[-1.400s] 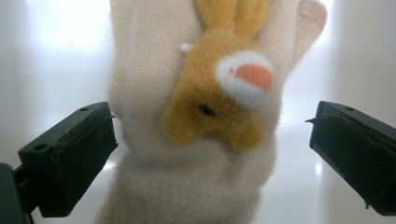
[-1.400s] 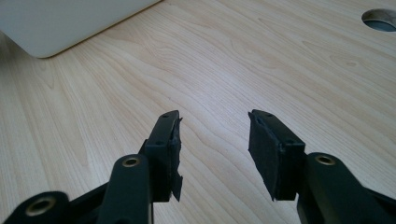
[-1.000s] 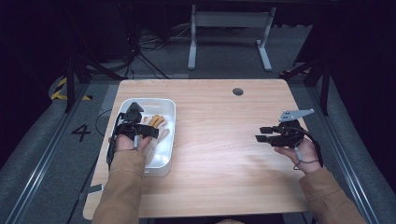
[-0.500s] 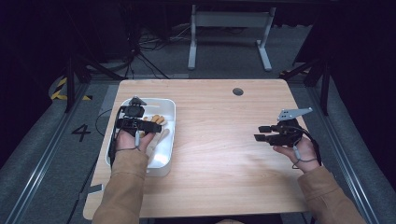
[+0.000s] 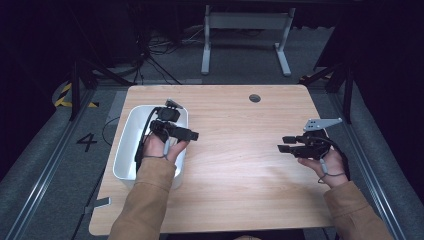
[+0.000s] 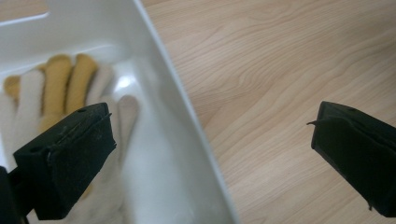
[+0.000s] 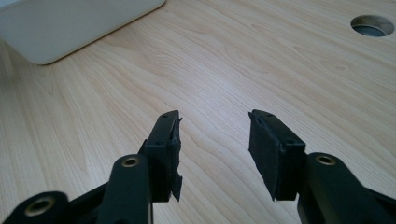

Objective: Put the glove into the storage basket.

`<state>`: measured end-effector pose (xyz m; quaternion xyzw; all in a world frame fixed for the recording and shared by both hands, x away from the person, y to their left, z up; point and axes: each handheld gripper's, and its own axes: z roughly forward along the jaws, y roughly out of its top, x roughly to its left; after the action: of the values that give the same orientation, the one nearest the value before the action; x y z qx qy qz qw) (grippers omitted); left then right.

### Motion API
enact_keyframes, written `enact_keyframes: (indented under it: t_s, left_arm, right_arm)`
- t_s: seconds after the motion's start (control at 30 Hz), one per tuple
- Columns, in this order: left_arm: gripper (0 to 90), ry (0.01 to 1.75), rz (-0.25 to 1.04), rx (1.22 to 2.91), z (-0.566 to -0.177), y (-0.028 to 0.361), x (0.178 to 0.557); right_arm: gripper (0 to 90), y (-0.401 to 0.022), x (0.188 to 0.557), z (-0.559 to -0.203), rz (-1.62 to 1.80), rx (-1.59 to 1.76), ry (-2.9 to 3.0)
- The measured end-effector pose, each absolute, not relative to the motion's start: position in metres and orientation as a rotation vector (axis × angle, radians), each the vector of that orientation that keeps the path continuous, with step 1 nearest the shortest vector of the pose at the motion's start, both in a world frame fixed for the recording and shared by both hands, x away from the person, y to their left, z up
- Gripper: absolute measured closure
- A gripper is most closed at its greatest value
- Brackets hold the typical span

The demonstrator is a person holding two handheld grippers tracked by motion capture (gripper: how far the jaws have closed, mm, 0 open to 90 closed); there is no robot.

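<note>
A white bin (image 5: 127, 145) sits at the table's left side. In the left gripper view a glove (image 6: 60, 88) with cream and mustard fingers lies flat in the bin (image 6: 187, 121). My left gripper (image 5: 190, 135) hangs over the bin's right rim, jaws pointing right. It is open wide (image 6: 210, 126), one jaw over the glove, the other over bare wood, with nothing between them. My right gripper (image 5: 282, 145) hovers low over the table's right side. It is open (image 7: 215, 128) and empty, facing the bin (image 7: 70, 23).
The wooden table (image 5: 240, 165) has a round cable hole (image 5: 255, 98) near its far edge, which the right gripper view also shows as a hole (image 7: 372, 24). Bare wood spans the stretch between the two grippers. Dark floor and a desk frame lie beyond.
My left gripper has swung its jaws rightward, from over the bin's inside to across its right rim. The hand now covers the glove in the high view. The right gripper has barely moved.
</note>
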<state>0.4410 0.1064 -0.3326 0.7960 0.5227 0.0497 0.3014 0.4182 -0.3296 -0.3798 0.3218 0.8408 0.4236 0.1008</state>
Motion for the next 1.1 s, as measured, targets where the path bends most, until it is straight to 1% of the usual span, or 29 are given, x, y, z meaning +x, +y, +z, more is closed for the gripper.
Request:
enact_keyframes:
  t_s: [0.17,0.3,0.43,0.47,0.6,0.7,0.73,0.83,0.87,1.03,1.07,1.1]
  left_arm:
    - [0.0,1.318,0.134,2.131,-0.328,0.09,0.44]
    - [0.0,1.166,0.099,2.133,-0.324,0.067,0.434]
    - [0.0,1.117,0.083,2.125,-0.327,0.056,0.429]
    - [0.0,1.094,0.07,2.136,-0.331,0.047,0.427]
    - [0.0,1.055,0.095,2.174,-0.338,0.032,0.425]
    - [0.0,1.013,0.102,2.173,-0.339,0.028,0.423]
    - [0.0,0.957,0.102,2.153,-0.339,0.025,0.419]
    - [0.0,0.924,0.106,2.144,-0.34,0.023,0.415]
    - [0.0,0.89,0.095,2.152,-0.345,0.019,0.412]
    - [0.0,0.832,0.087,2.176,-0.355,0.011,0.407]
    - [0.0,0.78,0.096,2.195,-0.36,0.006,0.402]
    - [0.0,0.78,0.096,2.195,-0.36,0.006,0.402]
  right_arm:
    - [53.6,-0.334,0.415,-0.38,1.245,0.963,2.475]
    - [53.5,-0.337,0.413,-0.38,1.246,0.967,2.469]
    - [53.5,-0.336,0.413,-0.382,1.241,0.969,2.478]
    - [53.5,-0.336,0.413,-0.382,1.238,0.966,2.479]
    - [53.4,-0.336,0.413,-0.382,1.241,0.962,2.478]
    - [53.4,-0.337,0.413,-0.382,1.248,0.961,2.478]
    - [53.5,-0.337,0.413,-0.382,1.249,0.962,2.477]
    - [53.4,-0.338,0.413,-0.381,1.248,0.964,2.474]
    - [53.4,-0.339,0.413,-0.381,1.252,0.969,2.472]
    - [53.4,-0.339,0.413,-0.382,1.254,0.971,2.471]
    - [53.4,-0.339,0.413,-0.382,1.254,0.972,2.471]
    - [53.4,-0.339,0.413,-0.382,1.254,0.972,2.471]
